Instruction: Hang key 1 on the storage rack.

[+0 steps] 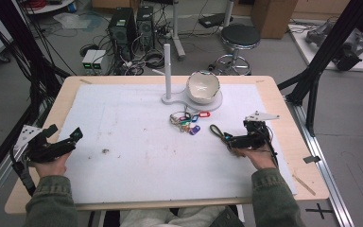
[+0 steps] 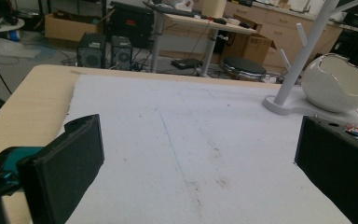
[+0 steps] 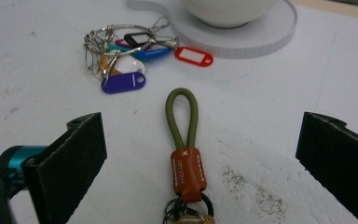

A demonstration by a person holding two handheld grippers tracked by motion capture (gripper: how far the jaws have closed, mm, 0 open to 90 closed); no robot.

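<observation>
Jaws gaping wide on both; right gripper (image 3: 200, 154) is straddling the olive loop keychain (image 3: 185, 149), likely needing to clamp next.

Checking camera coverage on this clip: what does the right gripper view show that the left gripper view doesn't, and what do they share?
Right gripper view alone: the olive cord loop with a brown leather tab, lying between open jaws, and most of the bunch of coloured key tags. Left gripper view alone: the white peg stand's post, the stool, the computer towers. Shared: the white bowl, its base plate and the white mat.
</observation>
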